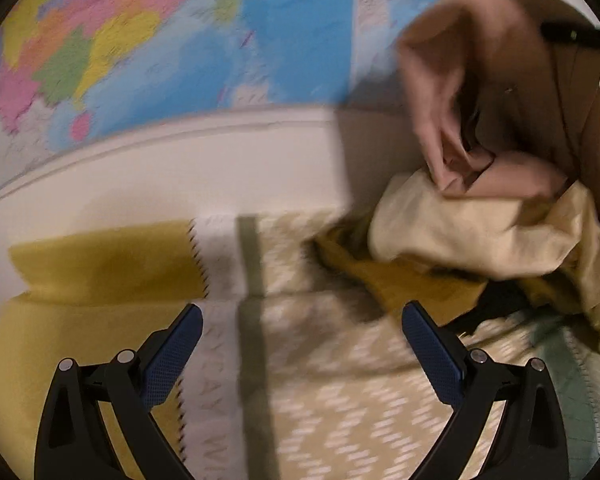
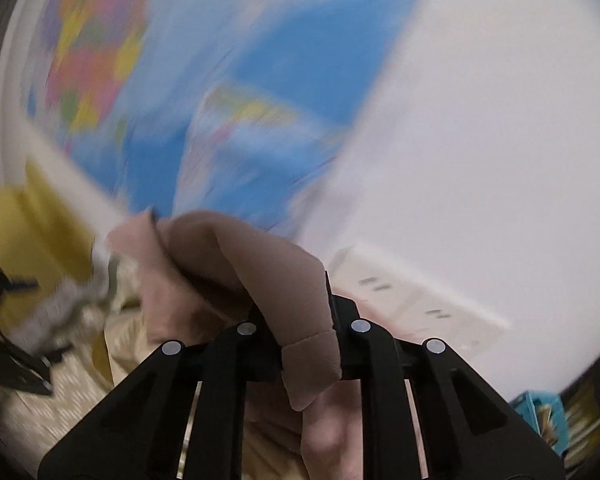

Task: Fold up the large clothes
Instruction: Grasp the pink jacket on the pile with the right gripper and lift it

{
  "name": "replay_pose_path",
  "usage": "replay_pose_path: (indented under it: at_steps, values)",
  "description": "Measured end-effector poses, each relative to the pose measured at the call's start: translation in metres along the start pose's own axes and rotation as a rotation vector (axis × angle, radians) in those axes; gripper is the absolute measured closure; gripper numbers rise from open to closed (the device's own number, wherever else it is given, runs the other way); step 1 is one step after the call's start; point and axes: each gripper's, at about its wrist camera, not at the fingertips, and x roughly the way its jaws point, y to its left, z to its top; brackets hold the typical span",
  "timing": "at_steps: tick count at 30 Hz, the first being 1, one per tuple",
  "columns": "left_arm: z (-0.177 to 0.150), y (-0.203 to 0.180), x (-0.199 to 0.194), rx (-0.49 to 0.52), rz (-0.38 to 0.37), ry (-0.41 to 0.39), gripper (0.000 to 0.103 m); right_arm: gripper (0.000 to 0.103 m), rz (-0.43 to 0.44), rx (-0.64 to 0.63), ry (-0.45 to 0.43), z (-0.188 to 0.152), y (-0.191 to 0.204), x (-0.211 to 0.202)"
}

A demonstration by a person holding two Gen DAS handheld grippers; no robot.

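Note:
A tan garment (image 1: pixel 500 80) hangs lifted at the upper right of the left wrist view, its lower end trailing onto a crumpled cream garment (image 1: pixel 460 232) on the bed. In the right wrist view the same tan garment (image 2: pixel 260 264) bunches between the fingers of my right gripper (image 2: pixel 296 312), which is shut on it; the cloth hides the pads. My left gripper (image 1: pixel 302 310) stands open over the patterned bed cover (image 1: pixel 360 380), left of the clothes, with nothing between its blue pads (image 1: pixel 168 360).
Yellow pillows (image 1: pixel 100 264) lie at the left against a white headboard (image 1: pixel 180 168). A coloured world map (image 1: pixel 180 40) covers the wall behind. A dark item (image 1: pixel 496 304) lies under the cream garment. A wall socket (image 2: pixel 412 300) and a blue box (image 2: pixel 540 412) show at the right.

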Motion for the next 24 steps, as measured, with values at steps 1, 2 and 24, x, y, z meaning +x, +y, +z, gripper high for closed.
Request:
replay_pose_path:
  at_steps: [1,2,24]
  values:
    - [0.005,-0.003,-0.003,0.012,-0.033,-0.03,0.006,0.089,-0.006,0.042,-0.022,0.006,-0.018,-0.015]
    - [0.01,-0.007,-0.006,0.023,-0.063,-0.052,0.006,0.09,-0.013,0.064,-0.03,0.01,-0.029,-0.023]
    - [0.118,-0.104,-0.015,0.167,-0.458,-0.301,0.102,0.092,-0.082,0.298,-0.166,0.016,-0.114,-0.13]
